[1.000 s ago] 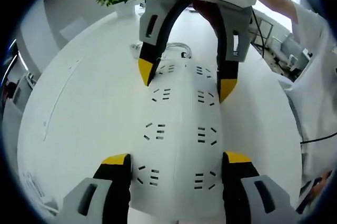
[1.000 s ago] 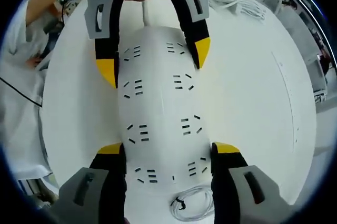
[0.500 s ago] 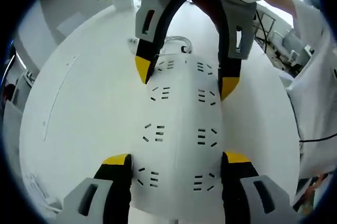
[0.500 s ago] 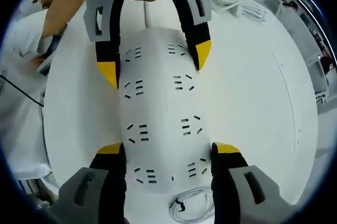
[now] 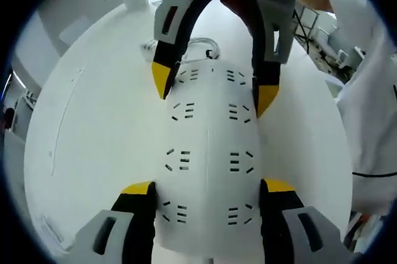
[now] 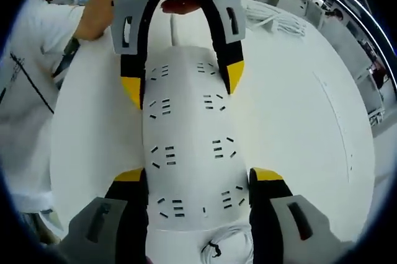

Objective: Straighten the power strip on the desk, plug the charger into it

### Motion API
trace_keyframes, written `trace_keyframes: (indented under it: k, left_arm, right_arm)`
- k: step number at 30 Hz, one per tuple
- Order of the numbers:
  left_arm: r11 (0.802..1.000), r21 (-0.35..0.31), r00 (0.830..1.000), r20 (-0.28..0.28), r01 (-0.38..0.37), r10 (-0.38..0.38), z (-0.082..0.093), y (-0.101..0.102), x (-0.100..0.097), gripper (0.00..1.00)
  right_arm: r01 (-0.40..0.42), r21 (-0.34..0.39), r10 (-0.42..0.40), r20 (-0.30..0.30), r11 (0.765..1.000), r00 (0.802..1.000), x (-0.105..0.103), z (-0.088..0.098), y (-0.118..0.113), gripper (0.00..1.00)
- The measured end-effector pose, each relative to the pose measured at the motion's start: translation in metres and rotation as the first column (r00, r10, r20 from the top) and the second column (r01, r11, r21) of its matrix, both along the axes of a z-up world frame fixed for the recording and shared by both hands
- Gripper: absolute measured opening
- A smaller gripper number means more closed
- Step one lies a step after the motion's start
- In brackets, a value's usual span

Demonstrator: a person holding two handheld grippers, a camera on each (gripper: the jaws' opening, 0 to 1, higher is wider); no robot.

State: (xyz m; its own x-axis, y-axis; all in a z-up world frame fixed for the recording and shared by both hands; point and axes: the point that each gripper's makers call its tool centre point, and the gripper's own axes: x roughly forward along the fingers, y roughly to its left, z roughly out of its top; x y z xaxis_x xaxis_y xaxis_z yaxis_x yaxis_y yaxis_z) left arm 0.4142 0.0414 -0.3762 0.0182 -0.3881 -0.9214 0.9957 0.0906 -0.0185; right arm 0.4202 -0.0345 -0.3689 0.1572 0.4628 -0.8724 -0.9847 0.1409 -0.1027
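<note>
While I look along my left gripper [image 5: 206, 191], its jaws straddle the near end of the white power strip [image 5: 208, 152] lying flat on the white desk [image 5: 93, 134], pressed to both sides; my other gripper clamps the far end. Along my right gripper [image 6: 198, 180], the jaws likewise grip the strip's end, a coiled white cable [image 6: 231, 238] just beneath.

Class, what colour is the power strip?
White power strip, clearest in the right gripper view.
</note>
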Motion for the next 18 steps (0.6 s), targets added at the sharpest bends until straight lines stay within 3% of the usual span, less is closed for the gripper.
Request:
trace_keyframes:
  k: [1,3,5,7,8,10,13,14,15,16,18]
  left_arm:
    - [1.000,-0.004,1.000,0.001,0.006,-0.006,0.000,0.001,0.001,0.69]
    - [1.000,-0.007,1.000,0.000,0.009,-0.009,0.000,0.001,0.003,0.69]
    - [1.000,-0.012,1.000,0.000,0.015,-0.015,0.001,0.000,0.003,0.69]
    - [1.000,-0.016,1.000,0.001,0.018,-0.018,0.001,0.000,0.002,0.69]
    - [1.000,-0.018,1.000,0.002,0.021,-0.021,0.001,-0.001,0.002,0.69]
    - [1.000,-0.019,1.000,0.001,0.023,-0.023,0.001,-0.001,0.001,0.69]
    - [1.000,-0.019,1.000,0.002,0.025,-0.025,0.000,-0.002,0.000,0.69]
    - [1.000,-0.019,1.000,0.002,0.025,-0.025,0.000,-0.002,-0.001,0.69]
    - [0.999,-0.019,1.000,0.002,0.026,-0.026,0.000,-0.002,-0.001,0.69]
    - [0.999,-0.020,1.000,0.002,0.027,-0.027,-0.001,-0.003,-0.002,0.69]
    - [0.999,-0.022,1.000,0.002,0.030,-0.030,-0.001,-0.003,-0.002,0.69]
  right_arm:
    - [-0.011,0.060,0.011,0.011,0.998,1.000,0.000,0.005,0.001,0.63]
    - [0.069,0.221,-0.074,0.016,0.973,0.997,0.005,0.029,0.000,0.63]
    - [0.144,0.384,-0.162,0.016,0.912,0.987,0.010,0.059,-0.011,0.65]
    - [0.160,0.508,-0.215,0.049,0.846,0.975,0.013,0.082,-0.028,0.65]
    - [0.182,0.542,-0.259,0.068,0.821,0.964,0.018,0.086,-0.040,0.65]
    - [0.250,0.592,-0.391,0.121,0.766,0.912,0.037,0.084,-0.068,0.64]
    - [0.332,0.654,-0.519,0.110,0.680,0.848,0.058,0.074,-0.092,0.59]
    - [0.357,0.645,-0.554,0.124,0.675,0.823,0.067,0.067,-0.100,0.58]
    - [0.351,0.633,-0.560,0.160,0.690,0.813,0.074,0.060,-0.105,0.57]
    - [0.344,0.630,-0.558,0.175,0.697,0.811,0.080,0.055,-0.105,0.56]
    - [0.363,0.634,-0.572,0.156,0.683,0.805,0.093,0.045,-0.104,0.55]
